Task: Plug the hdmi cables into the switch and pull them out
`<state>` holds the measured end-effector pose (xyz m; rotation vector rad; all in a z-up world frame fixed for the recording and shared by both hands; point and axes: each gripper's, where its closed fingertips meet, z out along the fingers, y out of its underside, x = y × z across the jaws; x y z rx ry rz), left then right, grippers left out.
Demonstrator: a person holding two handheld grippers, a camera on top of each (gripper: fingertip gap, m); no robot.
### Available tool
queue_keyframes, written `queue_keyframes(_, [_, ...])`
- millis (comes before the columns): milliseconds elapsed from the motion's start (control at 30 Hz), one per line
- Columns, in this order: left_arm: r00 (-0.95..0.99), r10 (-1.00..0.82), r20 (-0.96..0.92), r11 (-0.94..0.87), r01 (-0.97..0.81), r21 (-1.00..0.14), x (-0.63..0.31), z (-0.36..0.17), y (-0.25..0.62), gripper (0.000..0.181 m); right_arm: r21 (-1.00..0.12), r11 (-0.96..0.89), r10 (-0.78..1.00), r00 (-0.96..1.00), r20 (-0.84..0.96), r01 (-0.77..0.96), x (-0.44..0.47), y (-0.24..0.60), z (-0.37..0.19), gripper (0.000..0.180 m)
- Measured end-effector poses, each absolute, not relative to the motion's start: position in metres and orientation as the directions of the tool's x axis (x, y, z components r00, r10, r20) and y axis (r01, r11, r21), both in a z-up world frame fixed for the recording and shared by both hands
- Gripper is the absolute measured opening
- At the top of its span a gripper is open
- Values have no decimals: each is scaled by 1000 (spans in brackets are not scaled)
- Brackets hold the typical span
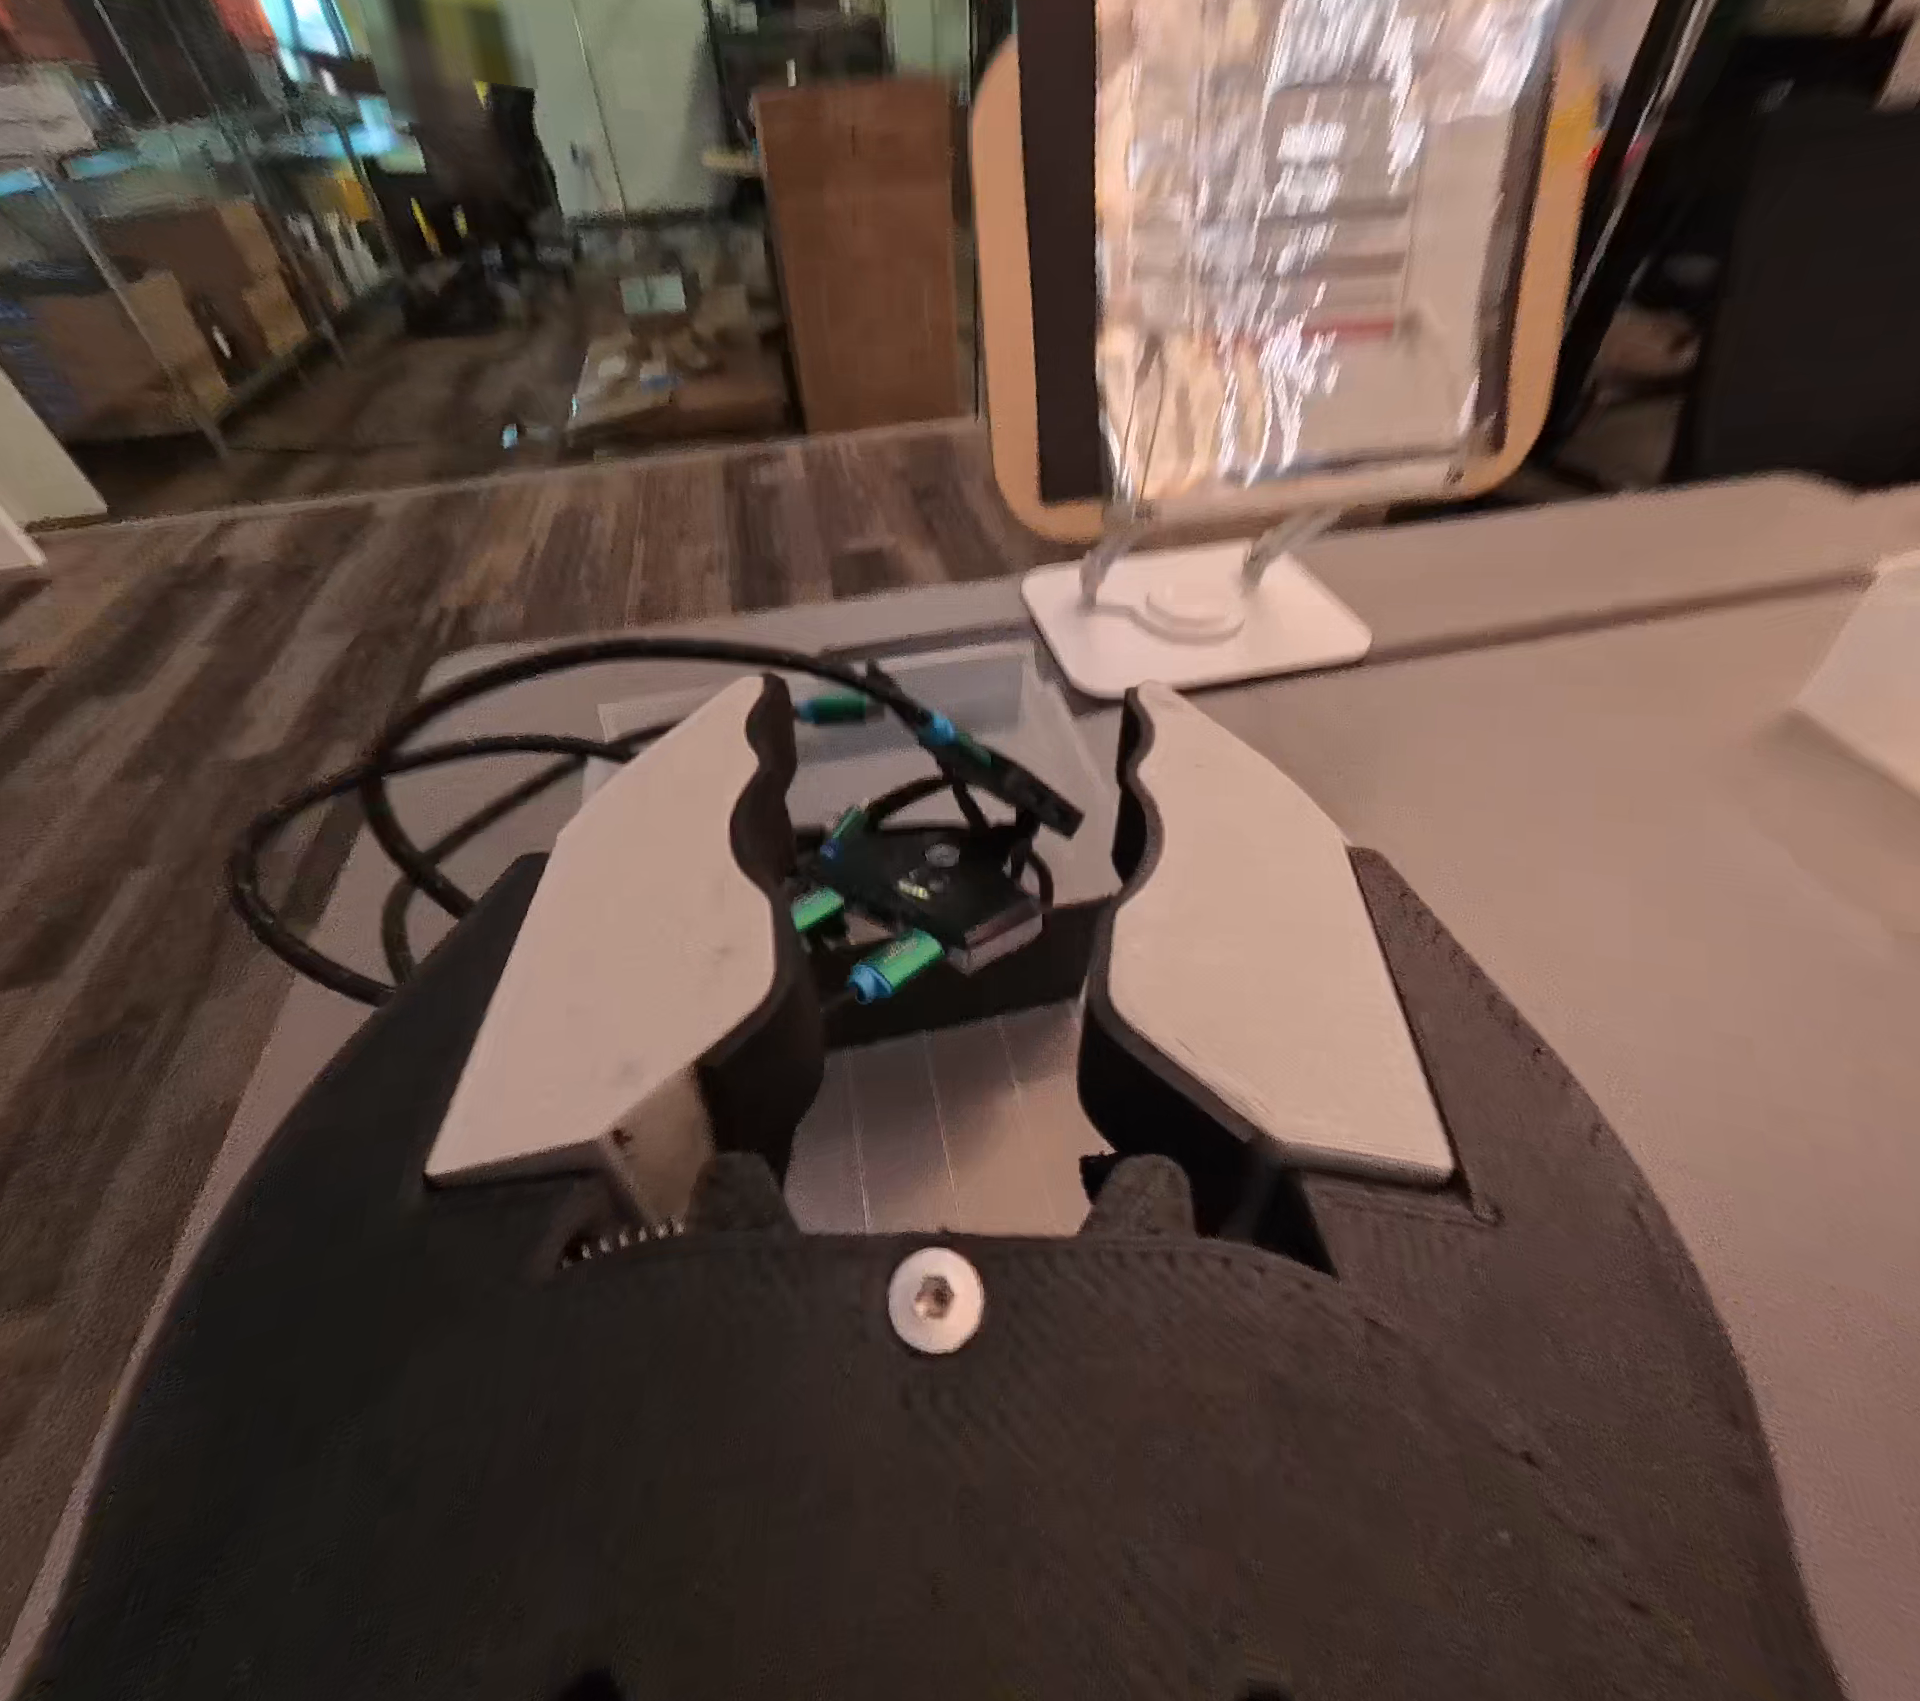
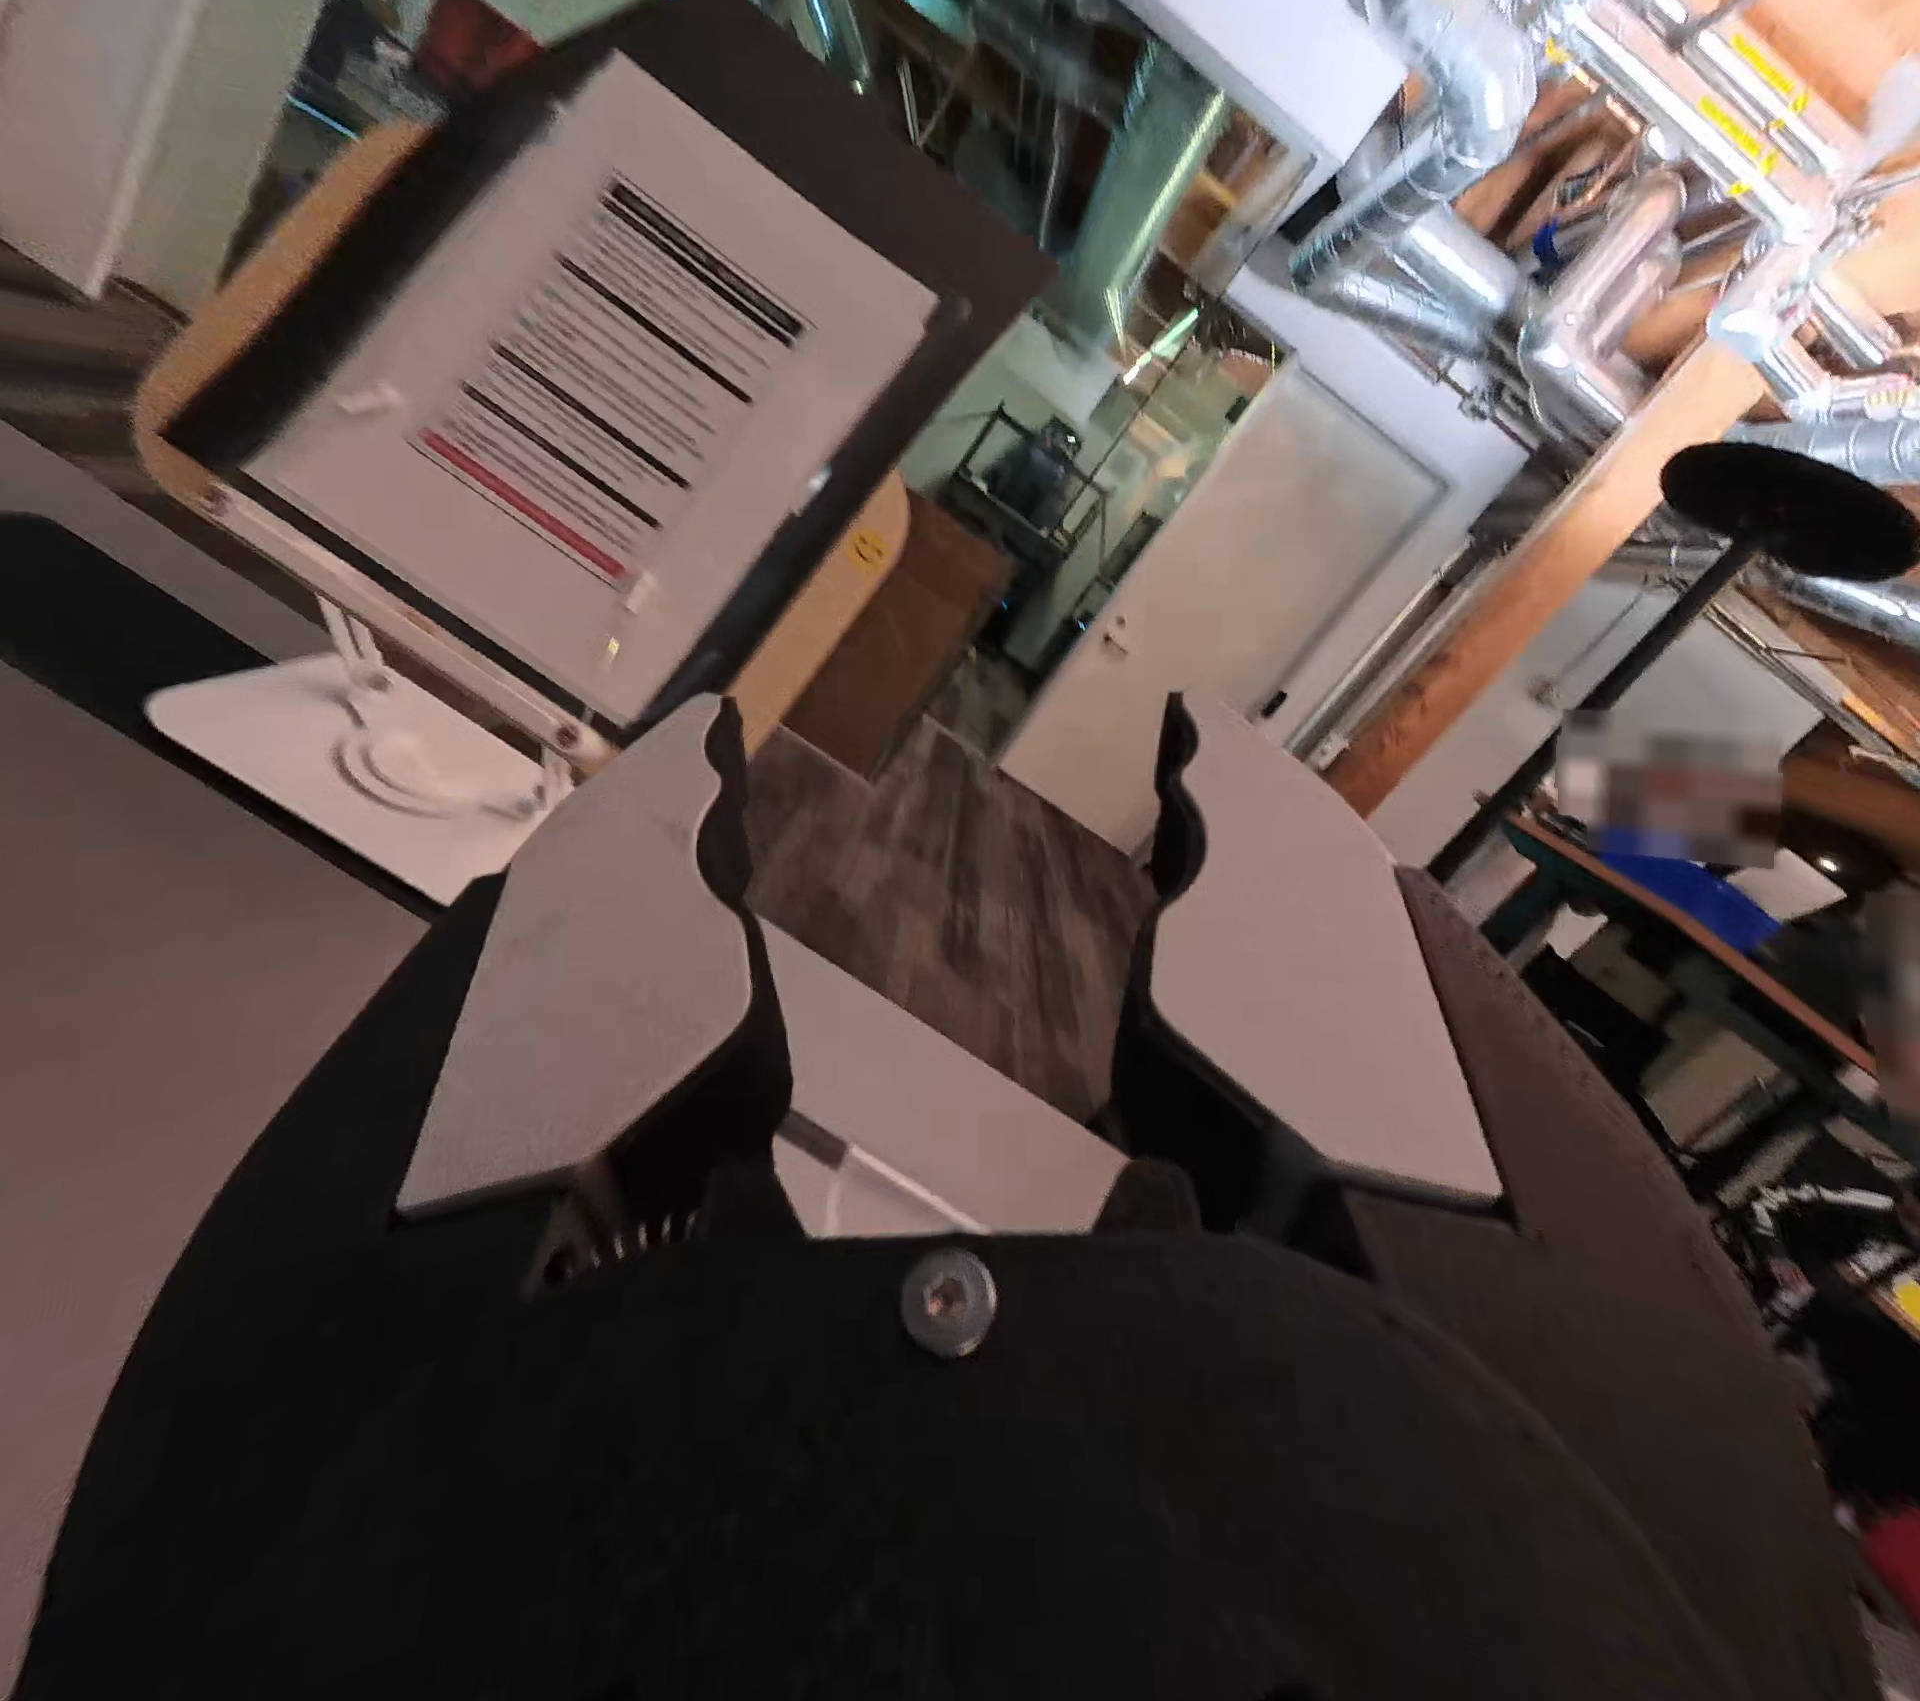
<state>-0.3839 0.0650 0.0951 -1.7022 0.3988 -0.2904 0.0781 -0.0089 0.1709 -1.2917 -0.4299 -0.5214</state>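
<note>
In the left wrist view a small black HDMI switch (image 1: 930,888) lies on the grey table (image 1: 1507,872), inside a tangle of black cables (image 1: 312,830). Several plugs with green and blue collars (image 1: 896,963) sit around it; I cannot tell which are plugged in. One black plug (image 1: 1023,784) lies just behind the switch. My left gripper (image 1: 951,701) is open and empty, hovering just short of the switch, which shows between its fingers. My right gripper (image 2: 951,716) is open and empty, tilted and raised, pointing past the table edge; switch and cables are out of its view.
A sign holder with a printed sheet (image 1: 1278,197) stands on a white base (image 1: 1195,612) at the back of the table; it also shows in the right wrist view (image 2: 582,404). A white box (image 1: 1860,685) sits at right. The table's left edge drops to wood floor (image 1: 312,612).
</note>
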Motion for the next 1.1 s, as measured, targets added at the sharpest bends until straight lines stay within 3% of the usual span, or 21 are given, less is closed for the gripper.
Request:
queue_keyframes(167, [890, -400, 219, -413, 38, -910, -341, 50, 104, 46, -803, 302, -49, 849, 526, 514, 32, 2, 179, 74])
queue_keyframes(267, [945, -276, 175, -515, 9, -857, -342, 21, 126, 51, -810, 361, -10, 871, 491, 461, 23, 6, 190, 74])
queue_keyframes(433, [942, -237, 237, -597, 52, -801, -332, -3, 150, 54, -818, 410, 44, 887, 459, 403, 26, 3, 193, 72])
queue_keyframes(567, [942, -201, 269, -631, 86, -771, -326, -19, 164, 55, -796, 396, 10, 865, 502, 457, 37, 1, 191, 71])
queue_keyframes(667, [967, -168, 190, -685, 24, -728, -329, -39, 169, 58, -805, 397, 22, 872, 488, 441, 41, 2, 190, 70])
queue_keyframes(867, [969, -173, 177, -683, 11, -730, -333, -42, 175, 40, -821, 359, 37, 872, 488, 444, 45, 11, 182, 68])
queue_keyframes(967, [953, -198, 228, -691, 29, -722, -326, -41, 173, 39, -832, 321, 27, 874, 485, 452, 48, 17, 177, 67])
queue_keyframes(1100, [967, -197, 162, -696, -21, -718, -324, -45, 174, 40, -825, 323, 49, 863, 503, 463, 40, 18, 173, 67])
